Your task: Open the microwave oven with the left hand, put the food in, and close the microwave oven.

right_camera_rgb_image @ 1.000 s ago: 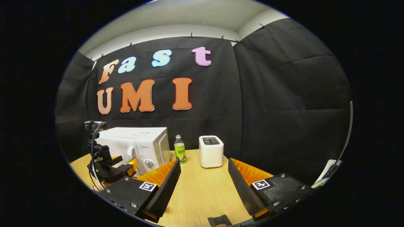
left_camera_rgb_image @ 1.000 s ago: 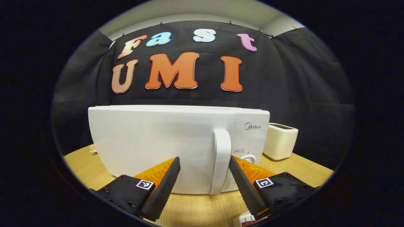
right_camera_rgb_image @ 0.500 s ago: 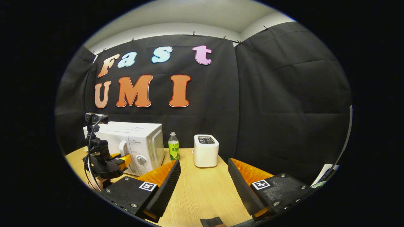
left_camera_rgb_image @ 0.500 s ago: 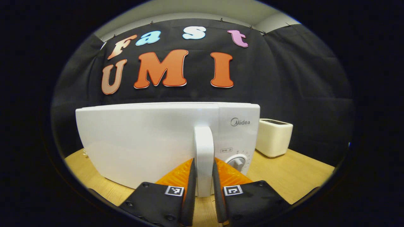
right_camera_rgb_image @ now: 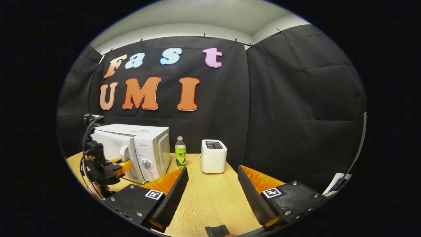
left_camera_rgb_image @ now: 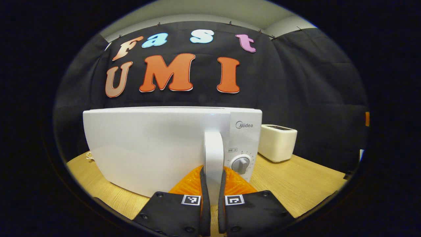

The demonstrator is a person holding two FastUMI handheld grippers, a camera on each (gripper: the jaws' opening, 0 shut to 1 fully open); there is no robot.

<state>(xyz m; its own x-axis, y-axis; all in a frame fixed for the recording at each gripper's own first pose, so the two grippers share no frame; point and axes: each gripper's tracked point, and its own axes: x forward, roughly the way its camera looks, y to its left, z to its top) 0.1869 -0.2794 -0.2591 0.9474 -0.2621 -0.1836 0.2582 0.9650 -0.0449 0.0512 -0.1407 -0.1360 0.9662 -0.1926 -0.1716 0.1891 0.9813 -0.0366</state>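
Observation:
A white microwave oven stands on the wooden table, its door facing me. My left gripper is shut on the door's upright white handle, one finger on each side. I cannot tell whether the door has come away from the body. In the right gripper view the microwave oven sits at the far left with the left gripper at its handle. My right gripper hangs open over the table with nothing between its fingers.
A cream toaster stands right of the microwave, also seen as the toaster in the left gripper view. A green-labelled bottle stands between them. Bare table lies under the right gripper. A white object shows at the right edge.
The left gripper moved in from open and shut on the microwave door handle; its view then swung slightly, showing more of the knob. The right gripper stayed open, drifting slightly.

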